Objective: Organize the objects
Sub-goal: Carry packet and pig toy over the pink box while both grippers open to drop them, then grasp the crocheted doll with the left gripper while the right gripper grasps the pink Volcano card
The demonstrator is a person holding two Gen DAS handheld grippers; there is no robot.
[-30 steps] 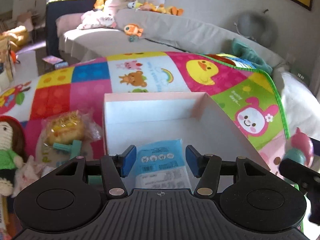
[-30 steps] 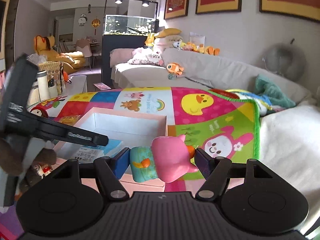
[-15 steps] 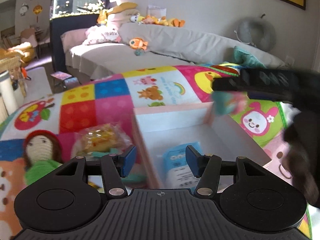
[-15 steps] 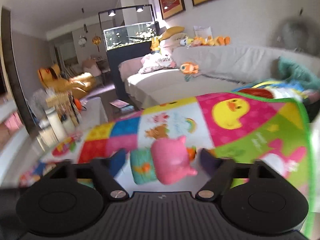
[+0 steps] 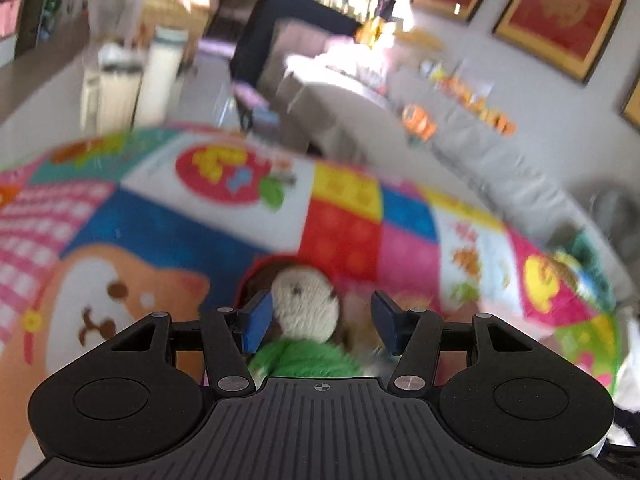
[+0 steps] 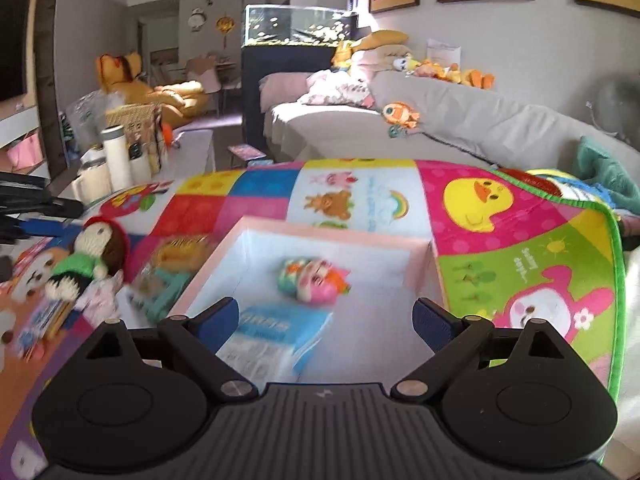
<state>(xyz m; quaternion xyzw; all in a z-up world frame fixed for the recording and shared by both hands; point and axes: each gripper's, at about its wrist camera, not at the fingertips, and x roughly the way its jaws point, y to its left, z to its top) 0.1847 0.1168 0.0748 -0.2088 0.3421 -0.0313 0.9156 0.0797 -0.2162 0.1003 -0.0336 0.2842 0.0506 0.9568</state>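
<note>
A: Crocheted yarn is seen nearest: the knitted doll (image 5: 306,312) lies on the play mat (image 5: 160,220), framed by the parted left gripper (image 5: 322,320), untouched.

B: It is judged light and soft; the green torso should be pinched. Farther off, the right gripper (image 6: 326,322) is spread, empty, above the pink box (image 6: 336,232).

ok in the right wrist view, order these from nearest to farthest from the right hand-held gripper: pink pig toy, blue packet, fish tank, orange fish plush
From the right hand-held gripper:
1. blue packet, in the box's near end, just left of centre
2. pink pig toy, deeper in the box
3. orange fish plush, on the grey sofa beyond the mat
4. fish tank, at the back of the room
</note>
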